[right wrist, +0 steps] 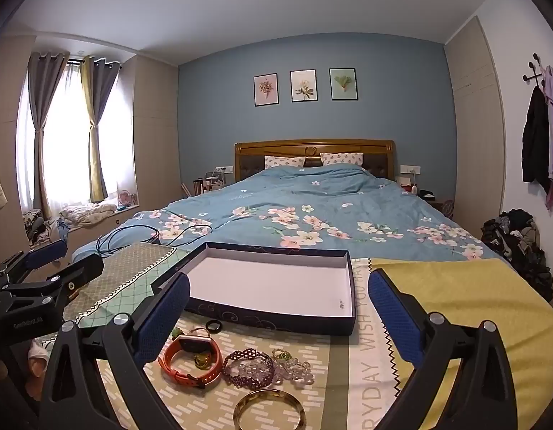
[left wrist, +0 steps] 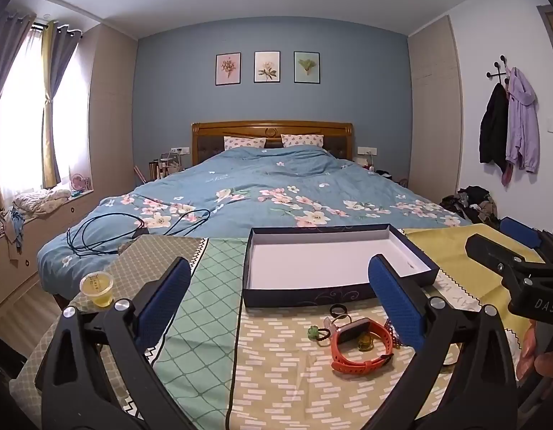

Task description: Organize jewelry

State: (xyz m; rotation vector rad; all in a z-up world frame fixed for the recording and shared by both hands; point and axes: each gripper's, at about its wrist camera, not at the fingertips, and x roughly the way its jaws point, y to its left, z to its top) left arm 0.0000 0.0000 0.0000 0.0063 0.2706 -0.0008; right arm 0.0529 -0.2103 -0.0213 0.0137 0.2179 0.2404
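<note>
While both tongs hover wide open and empty over the cloth (right wrist: 276, 351), the box (right wrist: 280, 279) lies straight ahead of them, empty, its long axis running side to side across their line of reach. Between the box and the tongs sits the jewelry, all of it short of the box's near wall.

From the right tongs (right wrist: 280, 308) the pile lies just ahead and below, mostly between the fingers: gold bangle (right wrist: 269, 410) nearest, cut off at the bottom edge, then the orange watch (right wrist: 190, 360) towards the left finger, the purple bracelet (right wrist: 248, 367) with clear beads (right wrist: 294, 372) tangled against it, and the black ring (right wrist: 215, 326) closest to the box.

From the left tongs (left wrist: 280, 297) the same pile lies off to the right, and the right finger (left wrist: 396, 304) hides the bracelets. So the right tongs look the better placed.

Small bits by the watch, green and amber, are too small to name.
</note>
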